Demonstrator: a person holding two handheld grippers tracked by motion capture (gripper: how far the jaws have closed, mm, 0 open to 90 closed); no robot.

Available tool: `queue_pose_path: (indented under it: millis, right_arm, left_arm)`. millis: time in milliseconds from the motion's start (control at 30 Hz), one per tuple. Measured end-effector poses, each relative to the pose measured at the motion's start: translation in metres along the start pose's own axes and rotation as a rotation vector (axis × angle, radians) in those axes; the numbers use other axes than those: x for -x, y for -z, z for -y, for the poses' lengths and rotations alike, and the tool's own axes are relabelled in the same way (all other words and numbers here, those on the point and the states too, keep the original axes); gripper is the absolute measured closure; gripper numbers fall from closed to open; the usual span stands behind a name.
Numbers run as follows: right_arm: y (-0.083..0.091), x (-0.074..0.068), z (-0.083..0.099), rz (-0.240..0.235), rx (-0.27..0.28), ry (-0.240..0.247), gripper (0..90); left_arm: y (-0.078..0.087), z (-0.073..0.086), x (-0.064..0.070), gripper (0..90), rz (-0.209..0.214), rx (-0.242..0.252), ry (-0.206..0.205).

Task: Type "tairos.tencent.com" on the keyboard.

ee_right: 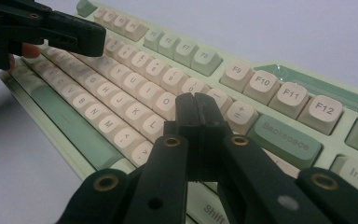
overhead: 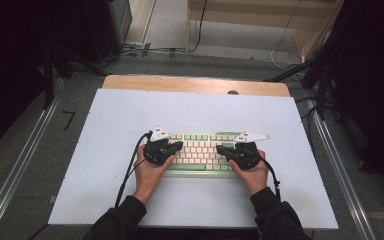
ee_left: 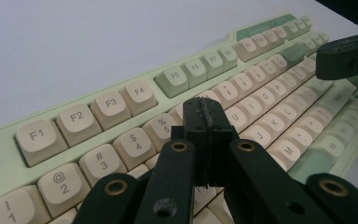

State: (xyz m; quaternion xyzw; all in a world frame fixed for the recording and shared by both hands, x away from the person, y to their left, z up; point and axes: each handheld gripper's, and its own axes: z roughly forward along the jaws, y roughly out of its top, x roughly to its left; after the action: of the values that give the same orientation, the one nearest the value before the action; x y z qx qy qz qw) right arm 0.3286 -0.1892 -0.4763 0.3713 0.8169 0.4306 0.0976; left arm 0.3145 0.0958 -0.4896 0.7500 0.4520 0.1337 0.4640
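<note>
With each hand-held gripper pressed together, left [overhead: 178, 145] and right [overhead: 220, 149], we poise blunt tips to tap the keyboard [overhead: 200, 150] keys.

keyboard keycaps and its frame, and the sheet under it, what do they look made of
Keycaps: likely matte plastic, cream and green, with printed legends. Keyboard frame: pale green, smooth plastic by its soft sheen. Sheet: white, flat, matte; paper or thin board, cannot tell which.

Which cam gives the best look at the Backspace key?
Right gripper view: the Backspace key is close, label readable, just right of the shut right gripper. In the left gripper view that end is far and blurred; the high view shows the keyboard, keys too small.
</note>
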Motion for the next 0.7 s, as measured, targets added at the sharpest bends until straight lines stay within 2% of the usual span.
queue_pose_path:
  millis: [700]
  right_arm:
    - [-0.0012,-0.0016,0.0,0.001,-0.002,-0.001,88.4]
  left_arm:
    - [0.0028,-0.0011,-0.0012,90.0,0.009,0.006,0.009]
